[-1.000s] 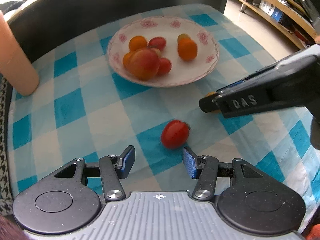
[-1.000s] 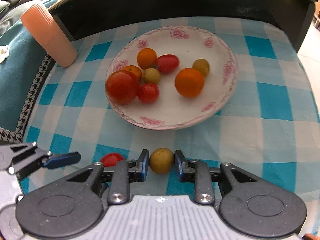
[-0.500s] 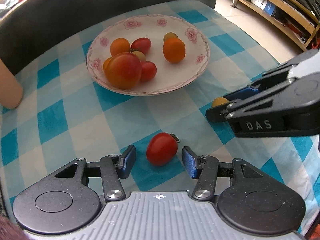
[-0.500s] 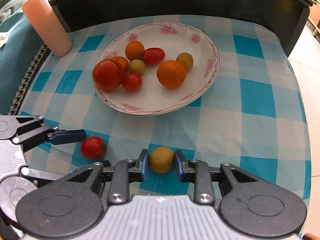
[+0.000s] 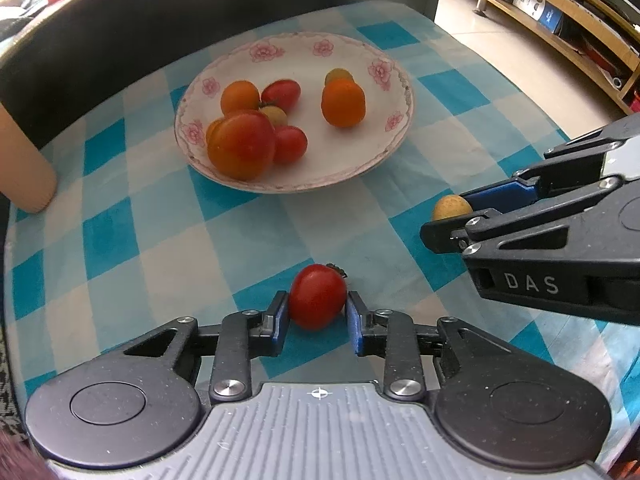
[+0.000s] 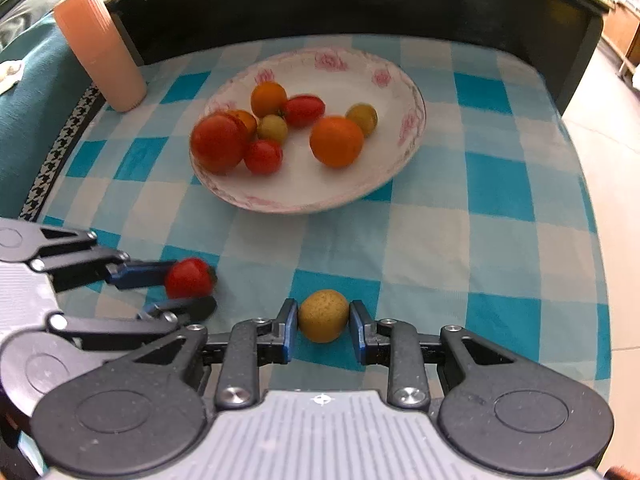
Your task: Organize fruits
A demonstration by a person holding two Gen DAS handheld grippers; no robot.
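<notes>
Both tongs are working low over the checked cloth (image 5: 132, 236) on the desk. The left tongs (image 5: 318, 316) are closing their blue pads onto a small red tomato (image 5: 317, 296), one pad touching each side; whether it is resting on the cloth or lifted clear, I cannot tell. The right tongs (image 6: 323, 326) are pinching a yellowish-brown round fruit (image 6: 323, 321), narrowly set, pads pressing both flanks.

The left wrist view is showing the right tongs (image 5: 454, 216) side-on, lettered "DAS", with only the tip of the yellowish fruit (image 5: 450, 208) peeking out between the fingers. The right wrist view is showing that fruit whole, its skin dull and speckled. It is also catching the left tongs (image 6: 182, 286) from the side, the tomato (image 6: 188, 278) sitting between the two fingers, glossy, a dark stem end facing right.

Beyond both tongs the flowered plate (image 6: 352, 76) is sitting mid-desk, holding a big red-orange tomato (image 6: 218, 142), two oranges, small red tomatoes and small yellow ones. A ribbed pink cup (image 6: 102, 48) is standing near the far left corner of the cloth. Only the left wrist view is taking in the wooden shelves (image 5: 560, 12) off to the right, across the floor. Open cloth is lying between the held fruits and the plate's near rim.
</notes>
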